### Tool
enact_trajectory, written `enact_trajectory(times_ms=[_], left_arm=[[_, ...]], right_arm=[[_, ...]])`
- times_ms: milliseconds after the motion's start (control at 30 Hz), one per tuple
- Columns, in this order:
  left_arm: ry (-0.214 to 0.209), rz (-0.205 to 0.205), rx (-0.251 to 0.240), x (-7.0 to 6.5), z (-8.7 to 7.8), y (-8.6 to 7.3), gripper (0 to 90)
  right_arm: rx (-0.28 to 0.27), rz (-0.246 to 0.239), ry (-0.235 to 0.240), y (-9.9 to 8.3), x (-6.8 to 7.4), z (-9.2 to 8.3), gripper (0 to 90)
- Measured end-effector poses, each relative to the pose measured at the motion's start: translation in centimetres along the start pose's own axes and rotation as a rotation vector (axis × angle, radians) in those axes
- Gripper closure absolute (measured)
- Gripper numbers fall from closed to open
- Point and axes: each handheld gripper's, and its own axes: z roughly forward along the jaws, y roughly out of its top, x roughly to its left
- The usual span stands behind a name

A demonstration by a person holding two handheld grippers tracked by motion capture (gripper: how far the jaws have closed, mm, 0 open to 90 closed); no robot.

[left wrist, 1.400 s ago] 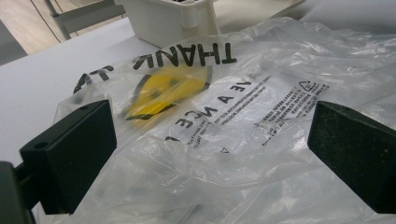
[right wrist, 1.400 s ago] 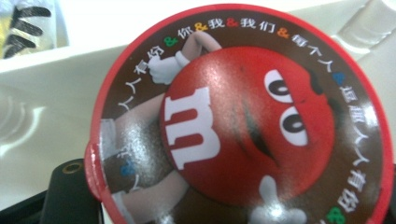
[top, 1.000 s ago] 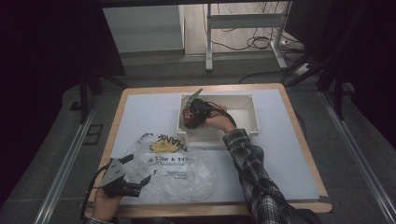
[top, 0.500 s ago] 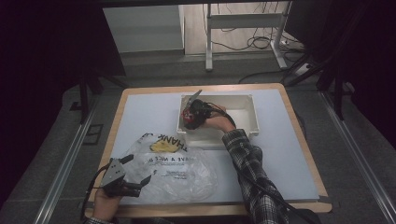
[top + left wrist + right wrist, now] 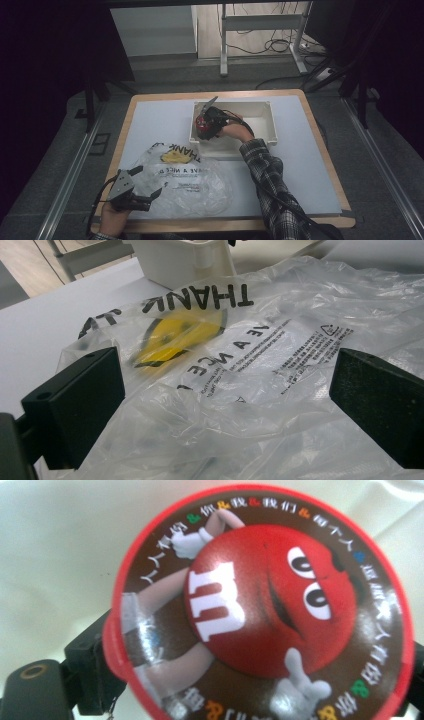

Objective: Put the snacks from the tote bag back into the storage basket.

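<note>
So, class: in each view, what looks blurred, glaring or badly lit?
High view: dark surroundings, lit table. Left gripper view: yellow print on the plastic bag smeared out of focus. Right gripper view: red candy tin soft, glare on its lower left.

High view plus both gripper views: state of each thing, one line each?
Plastic bag: flat and crumpled on the table, printed side up.
White bin: upright, open top.
Red candy tub: inside the bin, lid facing the right gripper's camera, between the jaws.
Left hand-held gripper: open, jaws astride the bag.
Right hand-held gripper: in the bin, jaws have just been opening around the tub.
</note>
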Motion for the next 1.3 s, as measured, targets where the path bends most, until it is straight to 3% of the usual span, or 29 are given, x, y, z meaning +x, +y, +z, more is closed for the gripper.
enact_trajectory(times_ms=[233, 1300], left_arm=[[0.001, 0.000, 0.001, 0.0, 0.0, 0.0, 1.0], [0.006, 0.003, 0.004, 0.0, 0.0, 0.0, 1.0]], right_arm=[[-0.003, 0.002, -0.035, 0.1, 0.1, -0.6, 8.7], [-0.037, -0.009, -0.079, 0.6, 1.5, -3.1, 6.0]])
